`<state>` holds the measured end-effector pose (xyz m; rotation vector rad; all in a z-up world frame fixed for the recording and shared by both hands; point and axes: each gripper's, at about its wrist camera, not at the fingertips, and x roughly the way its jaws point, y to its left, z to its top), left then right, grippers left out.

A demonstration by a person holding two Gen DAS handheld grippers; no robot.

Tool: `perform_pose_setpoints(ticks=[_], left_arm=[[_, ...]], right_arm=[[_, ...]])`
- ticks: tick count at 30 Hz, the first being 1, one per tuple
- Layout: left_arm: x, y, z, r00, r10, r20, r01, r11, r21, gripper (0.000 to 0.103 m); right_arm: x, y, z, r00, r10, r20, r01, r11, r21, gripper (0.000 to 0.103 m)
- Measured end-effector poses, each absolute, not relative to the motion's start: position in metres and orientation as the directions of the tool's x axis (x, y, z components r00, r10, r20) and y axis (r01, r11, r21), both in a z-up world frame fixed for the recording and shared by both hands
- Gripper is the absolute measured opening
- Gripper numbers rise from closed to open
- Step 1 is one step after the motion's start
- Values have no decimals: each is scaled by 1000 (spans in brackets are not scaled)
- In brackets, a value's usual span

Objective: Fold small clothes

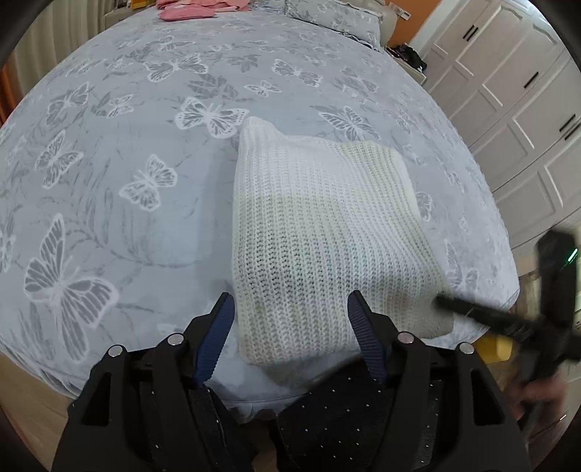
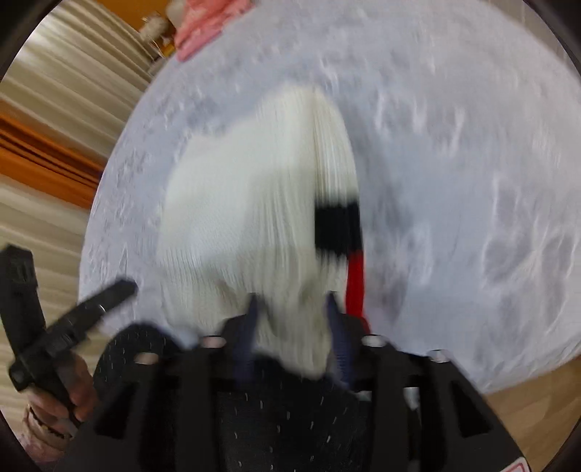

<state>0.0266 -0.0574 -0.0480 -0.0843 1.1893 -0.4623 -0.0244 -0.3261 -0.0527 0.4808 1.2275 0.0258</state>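
A folded white knit sweater [image 1: 319,232] lies on the butterfly-print bedspread [image 1: 120,152], near the bed's front edge. My left gripper [image 1: 289,299] hangs open over the sweater's near end, its blue pads apart and gripping nothing. The right wrist view is blurred. It shows the sweater [image 2: 247,203] with a black and red band [image 2: 337,228] along its right side. My right gripper [image 2: 292,305] stands open above the sweater's near end, with its fingers apart. Seen from the left, the right gripper [image 1: 501,319] sits just off the sweater's near right corner.
Pink clothes [image 1: 189,9] lie at the far end of the bed, beside a pillow [image 1: 334,14]. White wardrobe doors [image 1: 508,90] stand to the right. Curtains [image 2: 72,72] hang on the other side. Wooden floor [image 2: 526,399] shows beyond the bed's edge.
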Motion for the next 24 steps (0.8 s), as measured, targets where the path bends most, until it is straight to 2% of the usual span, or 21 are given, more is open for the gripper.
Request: perform_pose_setpoints(ticks=[2, 3, 7, 11, 14, 20, 22, 24], left_arm=[[30, -60, -50, 295, -372, -880, 305, 909, -282, 63], [32, -61, -50, 298, -365, -882, 303, 913, -275, 66], [48, -61, -53, 297, -343, -891, 274, 925, -265, 88], [77, -54, -67, 256, -398, -881, 223, 911, -347, 91], [104, -48, -88, 221, -450, -865, 130, 893, -431, 91], [130, -54, -136, 120, -559, -820, 3, 827, -563, 91], [131, -55, -154, 84, -610, -788, -70, 785, -616, 94], [128, -50, -158, 121, -636, -762, -126, 752, -647, 95]], right_arm=[[-7, -333, -40, 391, 218, -894, 226, 919, 323, 69], [3, -336, -38, 400, 201, -894, 229, 923, 309, 72], [31, -338, -60, 358, 219, -908, 228, 922, 312, 72], [41, -328, -97, 309, 253, -917, 268, 902, 339, 73], [38, -332, -121, 305, 292, -907, 300, 874, 382, 84], [26, -352, -157, 363, 453, -814, 390, 720, 575, 94], [24, -354, -159, 386, 466, -796, 392, 698, 599, 95], [23, -354, -160, 397, 472, -787, 402, 682, 611, 98]])
